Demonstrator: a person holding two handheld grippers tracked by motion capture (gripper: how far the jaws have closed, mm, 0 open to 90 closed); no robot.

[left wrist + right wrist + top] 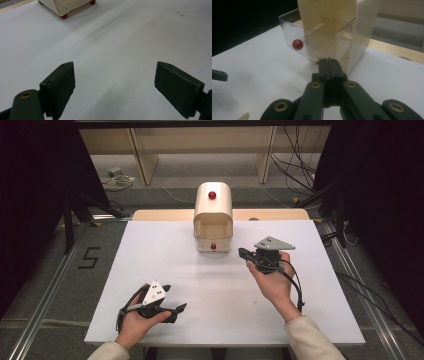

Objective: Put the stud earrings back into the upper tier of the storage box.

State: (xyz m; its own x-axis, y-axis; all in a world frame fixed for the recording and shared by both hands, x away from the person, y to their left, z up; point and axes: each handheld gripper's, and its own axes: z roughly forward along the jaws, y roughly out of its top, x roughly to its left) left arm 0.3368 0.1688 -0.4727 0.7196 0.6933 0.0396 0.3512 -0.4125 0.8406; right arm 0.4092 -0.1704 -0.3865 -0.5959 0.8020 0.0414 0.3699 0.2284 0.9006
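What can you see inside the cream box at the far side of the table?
Through the open front of the cream box its back wall and floor show bare. The clear drawer with a red knob looks empty too, though the cream wall hides the rear part.

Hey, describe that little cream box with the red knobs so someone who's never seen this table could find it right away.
Start at the white table and look to the middle of its far edge. There stands a cream box with a rounded top, one red knob up high and another low on the front. It is the lone object resting on the table; the right claw sits just beside it, shut, while the left claw is open near the front edge.
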